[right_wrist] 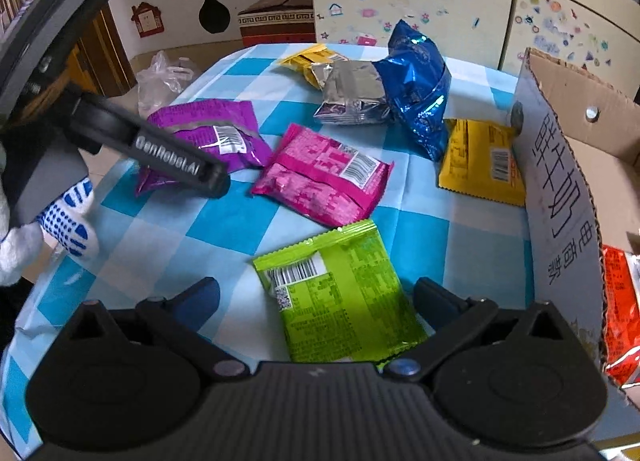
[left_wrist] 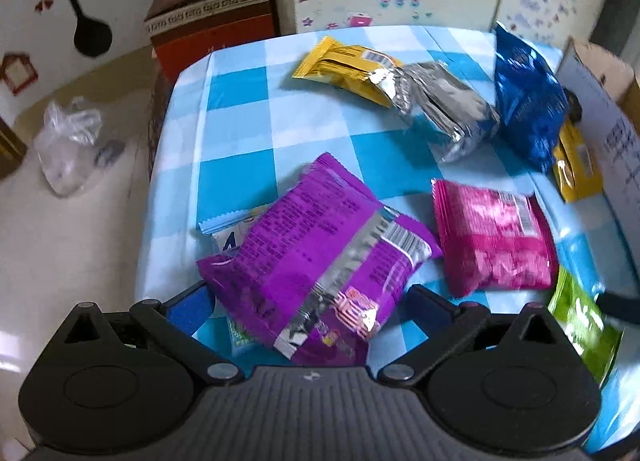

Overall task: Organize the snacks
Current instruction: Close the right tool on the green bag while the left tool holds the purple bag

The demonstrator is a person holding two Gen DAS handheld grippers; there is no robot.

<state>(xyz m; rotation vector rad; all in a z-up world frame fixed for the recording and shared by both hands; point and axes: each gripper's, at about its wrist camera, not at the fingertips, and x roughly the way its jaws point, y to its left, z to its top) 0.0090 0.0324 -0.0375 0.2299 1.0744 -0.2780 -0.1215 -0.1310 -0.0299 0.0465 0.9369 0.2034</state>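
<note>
My left gripper [left_wrist: 308, 297] is open over the near left of the checked table, with a purple snack packet [left_wrist: 320, 257] between its fingers, lying partly on a white and blue packet [left_wrist: 228, 229]. In the right wrist view one left finger [right_wrist: 180, 165] crosses that purple packet [right_wrist: 208, 133]. My right gripper [right_wrist: 316, 301] is open with a green packet [right_wrist: 344, 293] flat on the cloth between its fingers. A pink packet [right_wrist: 324, 177] lies between the two. An open cardboard box [right_wrist: 560, 181] on the right holds a red packet [right_wrist: 620, 313].
At the far side lie a blue bag [right_wrist: 420, 81], a silver packet [right_wrist: 352, 93] and a yellow packet [right_wrist: 308, 59]; another yellow packet [right_wrist: 480, 159] rests against the box. A gloved hand [right_wrist: 68, 221] holds the left gripper. A plastic bag [left_wrist: 68, 149] lies on the floor.
</note>
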